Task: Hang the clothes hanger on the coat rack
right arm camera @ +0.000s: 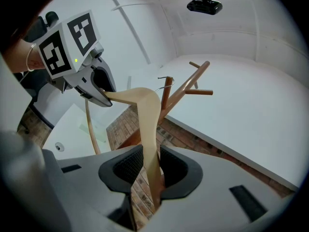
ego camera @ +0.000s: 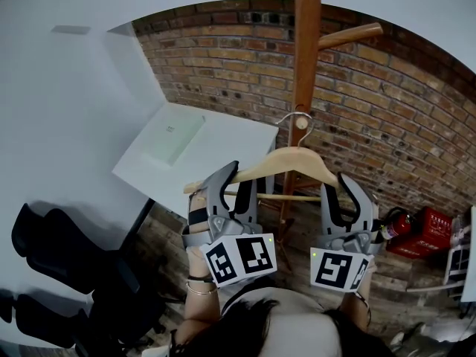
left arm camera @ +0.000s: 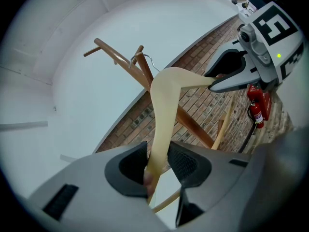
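The left hand-held gripper (ego camera: 235, 184) and right hand-held gripper (ego camera: 342, 190) each clamp one arm of the clothes hanger (ego camera: 286, 162) (apparently keeping it level), so its hook (ego camera: 296, 117) meets the coat rack (ego camera: 306, 50) squarely.

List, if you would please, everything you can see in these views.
rack: one, brown wood, centre
hanger: one, pale wood, held before the rack
wall: one, red brick, behind the rack
table: one, white, left of the rack
chair: at least one, black, lower left
extinguisher: one, red, low at right
box: one, red, beside the extinguisher
left gripper: one, grey, jaws shut on the hanger's left arm
right gripper: one, grey, jaws shut on its right arm
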Available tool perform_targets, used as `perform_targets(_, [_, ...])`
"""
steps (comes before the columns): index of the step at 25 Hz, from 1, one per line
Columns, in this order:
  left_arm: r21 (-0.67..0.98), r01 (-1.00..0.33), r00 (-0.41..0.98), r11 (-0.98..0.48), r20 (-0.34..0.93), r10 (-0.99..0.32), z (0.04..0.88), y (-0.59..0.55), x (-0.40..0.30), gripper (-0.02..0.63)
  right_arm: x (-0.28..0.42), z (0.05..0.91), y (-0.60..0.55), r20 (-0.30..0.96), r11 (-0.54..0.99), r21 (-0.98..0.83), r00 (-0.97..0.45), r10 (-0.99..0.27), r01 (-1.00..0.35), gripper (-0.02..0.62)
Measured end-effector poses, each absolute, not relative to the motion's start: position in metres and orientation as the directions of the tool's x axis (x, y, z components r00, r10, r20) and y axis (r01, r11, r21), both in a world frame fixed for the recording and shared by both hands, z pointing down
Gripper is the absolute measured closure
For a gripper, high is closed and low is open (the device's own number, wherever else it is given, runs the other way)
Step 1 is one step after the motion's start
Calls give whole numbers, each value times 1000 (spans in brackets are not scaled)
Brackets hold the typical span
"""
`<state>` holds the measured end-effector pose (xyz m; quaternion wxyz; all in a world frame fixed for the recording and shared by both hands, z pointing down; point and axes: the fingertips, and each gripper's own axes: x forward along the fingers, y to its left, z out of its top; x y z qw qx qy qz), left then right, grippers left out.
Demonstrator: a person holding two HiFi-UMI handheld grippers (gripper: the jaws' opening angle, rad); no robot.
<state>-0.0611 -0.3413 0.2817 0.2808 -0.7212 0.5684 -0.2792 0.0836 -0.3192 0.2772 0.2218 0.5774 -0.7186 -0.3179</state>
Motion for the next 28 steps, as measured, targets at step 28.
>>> perform_targets(28, [-700, -655, 251, -285, 154, -956, 315, -386, -57, 474, 87, 305, -360, 9, 125, 704, -167, -986, -699, 472])
